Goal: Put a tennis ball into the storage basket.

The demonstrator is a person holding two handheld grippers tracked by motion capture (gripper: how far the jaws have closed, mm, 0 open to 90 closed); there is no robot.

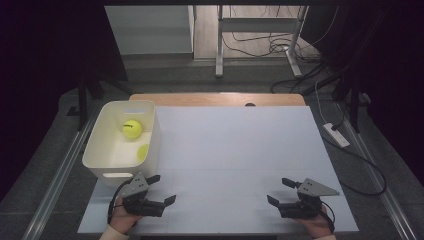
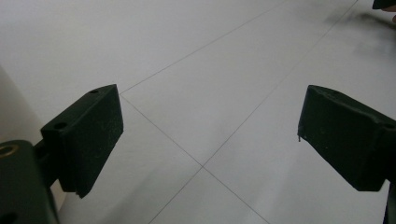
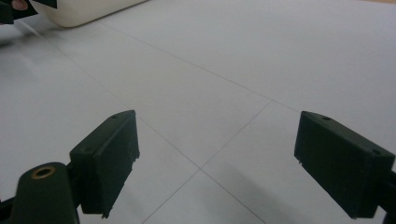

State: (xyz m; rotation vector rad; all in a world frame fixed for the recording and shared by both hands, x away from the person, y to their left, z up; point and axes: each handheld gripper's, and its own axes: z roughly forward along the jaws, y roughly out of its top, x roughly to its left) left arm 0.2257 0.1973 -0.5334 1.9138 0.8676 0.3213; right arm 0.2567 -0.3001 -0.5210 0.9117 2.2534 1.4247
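Two grippers rest on the table (image 1: 240, 145), left (image 1: 162, 189) at 7 o'clock, right (image 1: 278, 191) at 5, both spread wide, holding nothing. One ball (image 1: 132, 128) lies in the bin (image 1: 152, 137) at 10 o'clock.

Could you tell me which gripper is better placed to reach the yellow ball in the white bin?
Probably the left. The left gripper sits open right beside the white bin holding the yellow ball, at the table's left. The right gripper, also open, rests far across the white table.

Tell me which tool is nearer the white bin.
Left. The left tool sits just below the white bin; the right tool is far across the table to its right.
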